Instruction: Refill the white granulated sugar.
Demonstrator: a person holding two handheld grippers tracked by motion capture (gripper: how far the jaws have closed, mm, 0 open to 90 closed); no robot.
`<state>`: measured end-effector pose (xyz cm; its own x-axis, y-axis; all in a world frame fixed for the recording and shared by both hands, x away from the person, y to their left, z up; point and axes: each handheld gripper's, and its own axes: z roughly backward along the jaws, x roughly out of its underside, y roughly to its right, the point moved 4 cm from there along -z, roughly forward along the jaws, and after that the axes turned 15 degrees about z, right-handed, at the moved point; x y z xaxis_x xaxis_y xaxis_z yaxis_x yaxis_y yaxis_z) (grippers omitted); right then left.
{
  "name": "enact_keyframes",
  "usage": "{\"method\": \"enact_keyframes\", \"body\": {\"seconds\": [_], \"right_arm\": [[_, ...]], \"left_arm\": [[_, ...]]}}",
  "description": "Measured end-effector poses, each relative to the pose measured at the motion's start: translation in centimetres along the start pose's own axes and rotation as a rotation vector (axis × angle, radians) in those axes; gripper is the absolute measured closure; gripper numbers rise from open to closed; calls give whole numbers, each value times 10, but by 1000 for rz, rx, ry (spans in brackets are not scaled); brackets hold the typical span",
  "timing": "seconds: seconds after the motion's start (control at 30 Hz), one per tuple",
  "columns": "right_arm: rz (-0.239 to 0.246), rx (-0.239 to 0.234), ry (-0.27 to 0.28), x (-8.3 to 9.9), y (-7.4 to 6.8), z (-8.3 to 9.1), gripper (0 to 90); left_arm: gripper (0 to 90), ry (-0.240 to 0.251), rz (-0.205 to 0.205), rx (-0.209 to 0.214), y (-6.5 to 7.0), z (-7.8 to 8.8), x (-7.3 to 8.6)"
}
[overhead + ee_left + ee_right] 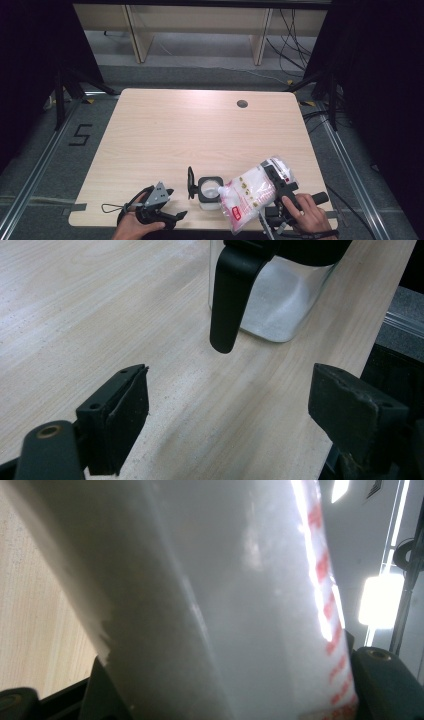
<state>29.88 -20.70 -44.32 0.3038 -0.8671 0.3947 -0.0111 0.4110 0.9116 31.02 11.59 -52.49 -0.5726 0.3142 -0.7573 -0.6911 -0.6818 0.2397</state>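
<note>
The right gripper (272,176) has its fingers clenched on a white bag (248,196), tipped so its corner hangs over the open clear container (209,190) near the surface's (200,130) six o'clock edge. Pouring looks to be the step in hand. The left gripper (167,202) rests at eight o'clock, fingers released, empty. Next, I'd guess, comes tilting the bag further while keeping the spout over the mouth.

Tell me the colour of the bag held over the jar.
Clear bag of white grains with red print, best seen in the high view.
</note>
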Motion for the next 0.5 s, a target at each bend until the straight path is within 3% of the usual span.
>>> {"method": "enact_keyframes", "body": {"seconds": [0.07,0.1,0.13,0.2,0.27,0.3,0.37,0.5], "right_arm": [[0,-8,-4,0,0,0,409],[-2,-4,-2,0,0,0,409],[19,11,5,0,2,0,409],[1,1,-1,0,-1,0,409],[19,9,4,0,1,0,409],[18,13,5,0,1,-1,409],[19,11,6,0,2,0,409],[-17,-10,-6,0,-2,0,409]], "left_arm": [[161,-10,-14,1,-1,1,0],[161,2,1,4,0,0,0],[161,1,0,4,0,0,0],[161,1,0,4,0,0,0],[161,2,0,1,0,0,0],[161,-16,-21,0,-1,1,0],[161,-14,-19,0,-1,1,0],[161,-14,-18,0,-1,1,0]]}}
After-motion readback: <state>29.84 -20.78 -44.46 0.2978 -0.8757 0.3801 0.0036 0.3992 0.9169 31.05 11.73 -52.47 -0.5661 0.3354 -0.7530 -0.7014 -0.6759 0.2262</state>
